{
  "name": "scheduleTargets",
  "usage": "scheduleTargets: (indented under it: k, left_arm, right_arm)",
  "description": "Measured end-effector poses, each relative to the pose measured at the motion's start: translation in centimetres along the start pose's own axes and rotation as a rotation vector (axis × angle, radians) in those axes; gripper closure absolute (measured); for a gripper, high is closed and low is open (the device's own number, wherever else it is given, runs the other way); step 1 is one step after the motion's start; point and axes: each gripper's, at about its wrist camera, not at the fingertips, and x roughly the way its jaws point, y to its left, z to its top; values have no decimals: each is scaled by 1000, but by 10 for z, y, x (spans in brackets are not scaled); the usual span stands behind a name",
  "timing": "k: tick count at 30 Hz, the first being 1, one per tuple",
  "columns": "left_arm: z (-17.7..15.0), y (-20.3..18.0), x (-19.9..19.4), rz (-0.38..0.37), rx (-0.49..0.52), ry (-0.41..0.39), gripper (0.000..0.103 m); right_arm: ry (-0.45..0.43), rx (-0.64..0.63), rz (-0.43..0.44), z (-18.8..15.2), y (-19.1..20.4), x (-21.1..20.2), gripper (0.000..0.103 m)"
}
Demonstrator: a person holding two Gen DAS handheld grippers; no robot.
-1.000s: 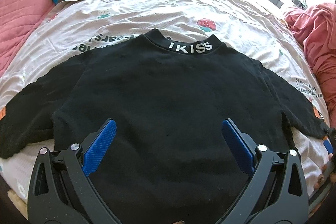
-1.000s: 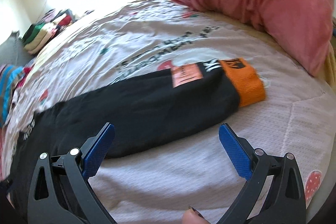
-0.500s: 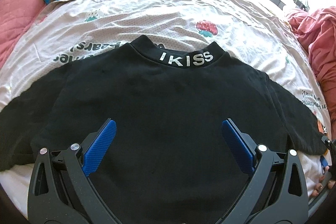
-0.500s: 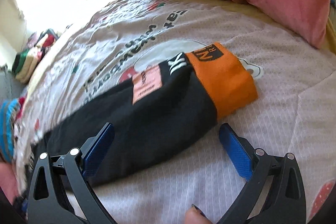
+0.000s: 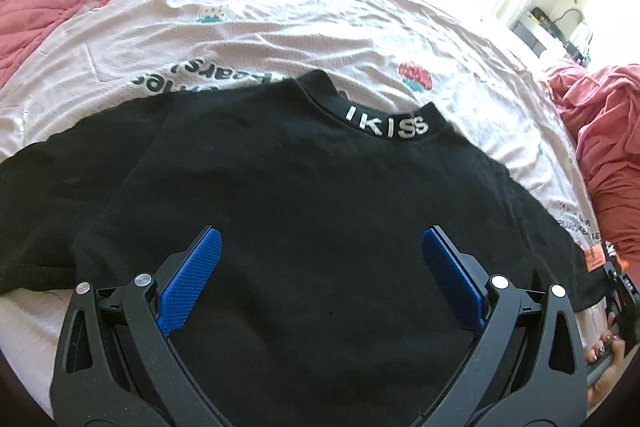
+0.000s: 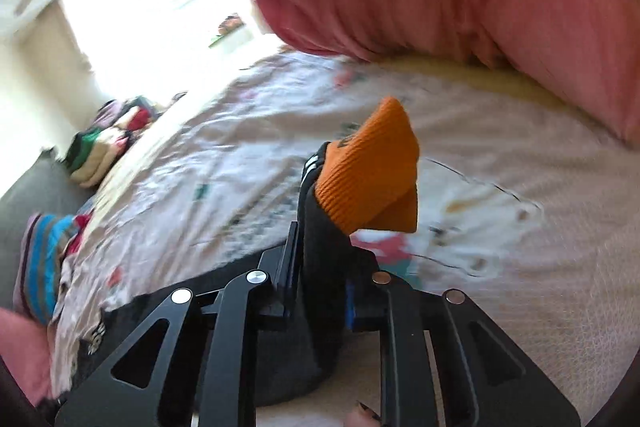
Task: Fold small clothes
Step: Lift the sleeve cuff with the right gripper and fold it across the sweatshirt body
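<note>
With the right gripper (image 6: 320,291) closing on the sweater's (image 5: 320,227) sleeve (image 6: 320,247) behind the orange cuff (image 6: 368,179), and the left gripper (image 5: 320,283) apart above the body, the sleeve is best carried flat across.

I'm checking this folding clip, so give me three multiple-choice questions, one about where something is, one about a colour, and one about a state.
1. Where does the black sweatshirt lie?
A. on the printed bedsheet
B. on a wooden floor
C. over a chair back

2. What colour is the sleeve cuff?
A. green
B. orange
C. white

3. How do the left gripper's jaws stand?
A. clamped on the collar
B. holding a sock
C. wide apart, nothing between the pads

Key: 1 A, sheet shows all round the sweatshirt. 2 B, ribbed orange past the right gripper. 3 C, blue pads apart above the fabric.
</note>
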Motion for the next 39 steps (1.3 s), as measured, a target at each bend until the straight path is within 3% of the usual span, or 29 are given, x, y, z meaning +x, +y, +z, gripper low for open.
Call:
scheduleTargets:
  k: [9, 14, 20, 26, 34, 37, 39]
  left_arm:
    - [1, 6, -20, -136, -45, -6, 8]
    - [1, 11, -31, -246, -65, -18, 8]
    - [3, 21, -37, -199, -78, -27, 8]
    - [4, 42, -38, -161, -136, -25, 8]
    - [-1, 52, -33, -307, -177, 3, 8]
    - [-4, 47, -27, -345, -180, 34, 8]
    - [-6, 43, -22, -367, -179, 53, 8]
  right_arm:
    - [18, -190, 189, -9, 84, -23, 87]
    - [-7, -350, 220, -30, 132, -38, 87]
    - [-4, -525, 280, -68, 180, -52, 87]
    - [58, -650, 358, -110, 224, -50, 87]
    - [139, -733, 412, -155, 259, -43, 85]
    - [195, -753, 443, -168, 265, -40, 77]
    - [236, -758, 487, -173, 264, -42, 58]
